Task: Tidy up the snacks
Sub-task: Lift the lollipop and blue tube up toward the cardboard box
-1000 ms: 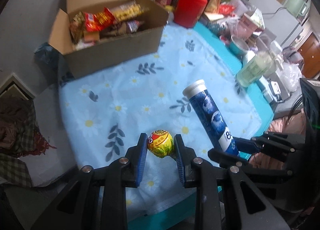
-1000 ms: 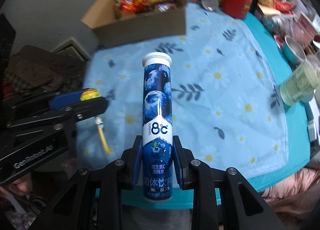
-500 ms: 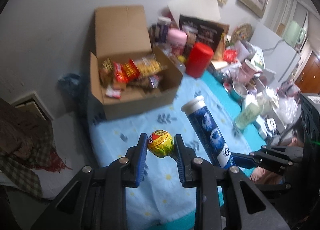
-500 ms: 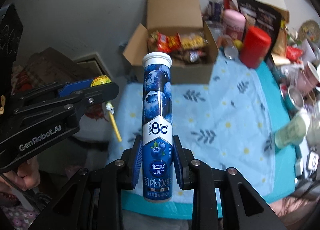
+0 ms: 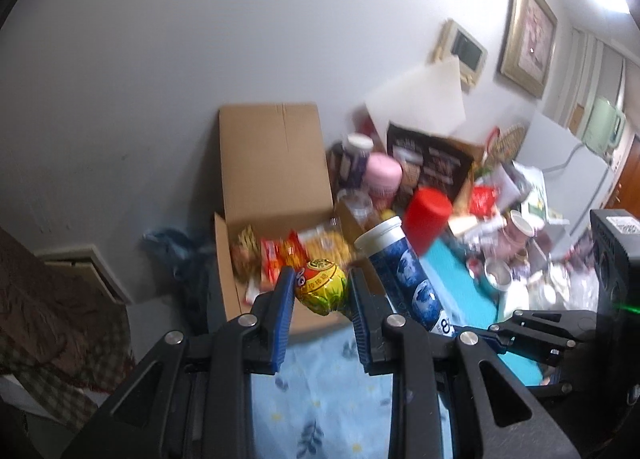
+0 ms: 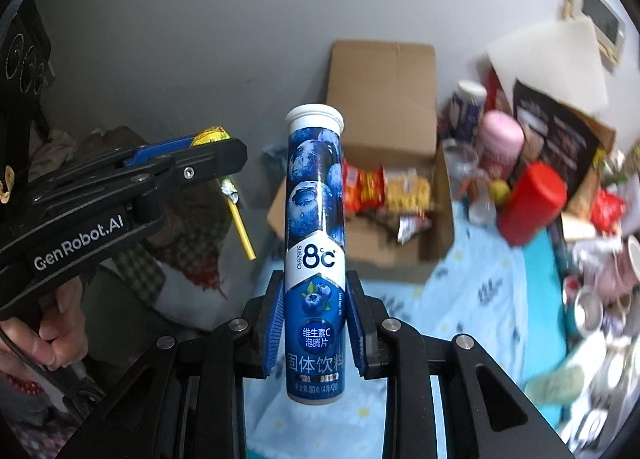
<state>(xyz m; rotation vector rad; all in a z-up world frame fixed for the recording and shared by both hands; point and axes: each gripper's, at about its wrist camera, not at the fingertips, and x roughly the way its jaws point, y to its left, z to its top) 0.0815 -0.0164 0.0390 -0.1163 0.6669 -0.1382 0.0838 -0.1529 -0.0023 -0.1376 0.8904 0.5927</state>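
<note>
Blue ribbed pads on the left gripper (image 5: 321, 291) fingers are closed on a lollipop (image 5: 320, 286), yellow-green-red foil head pinched between them, held up in the air. In the right wrist view the lollipop's yellow stick (image 6: 241, 226) hangs down below the left gripper's fingers (image 6: 188, 163), and a hand (image 6: 56, 331) holds the handle.

Right gripper (image 6: 314, 317) fingers are clamped on the lower part of a blue effervescent tablet tube (image 6: 315, 255), blueberry print, "8°C" on the label, white cap (image 6: 314, 119) pointing up and forward, bottom end sticking out below the fingers. In the left wrist view the same tube (image 5: 404, 279) shows just right of the lollipop, tilted, cap toward the box.

Both items sit in front of an open cardboard box (image 5: 276, 187), back flap upright against the grey wall, snack packets (image 5: 286, 259) inside, red and yellow wrappers. Box stands on a light blue daisy-print cloth (image 6: 476, 287) over the surface. Right of the box: red canister (image 6: 532, 203), pink container (image 6: 500, 139), dark printed bag (image 6: 556, 139), blurred cups and clutter further right. Brown checked fabric (image 5: 48, 323) lies at the left, off the surface.
</note>
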